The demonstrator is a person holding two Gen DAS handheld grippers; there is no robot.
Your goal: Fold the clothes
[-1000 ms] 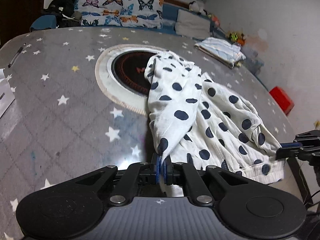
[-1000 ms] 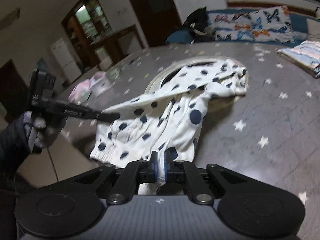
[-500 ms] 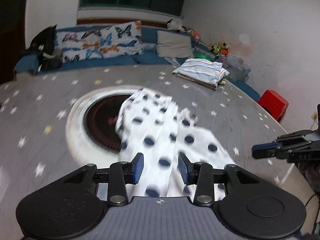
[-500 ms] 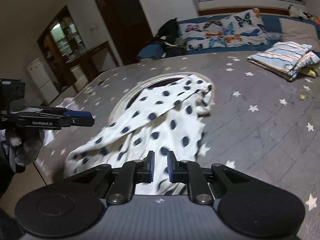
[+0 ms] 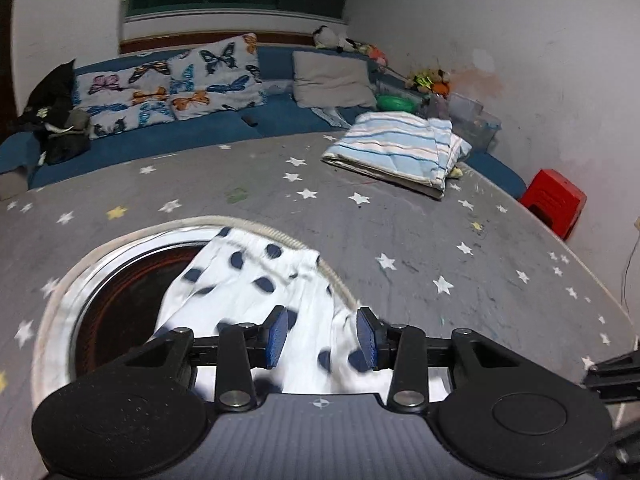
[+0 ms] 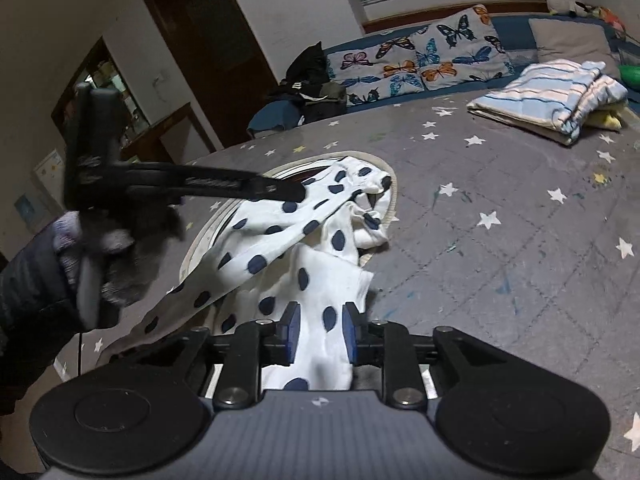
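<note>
While your left tool (image 5: 322,336) gapes wide and your right tool (image 6: 318,334) stands part-open, neither gripping, the white, navy-dotted cotton garment (image 6: 304,248) lies rumpled on the grey star-print worktop (image 6: 500,248). Soft, light, floppy: pinch it at a hem corner.

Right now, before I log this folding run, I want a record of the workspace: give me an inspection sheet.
Surface: grey star-print table cover with round inset ring.
Job's things: white garment with navy polka dots, rumpled, lying partly over the ring.
Clutter: folded blue-striped cloth at far side.
Grippers: left tool open above the garment; right tool open, cloth between its fingers.
Cables: thin cord by right wall.
Surroundings: blue sofa, butterfly cushions, red stool.
</note>
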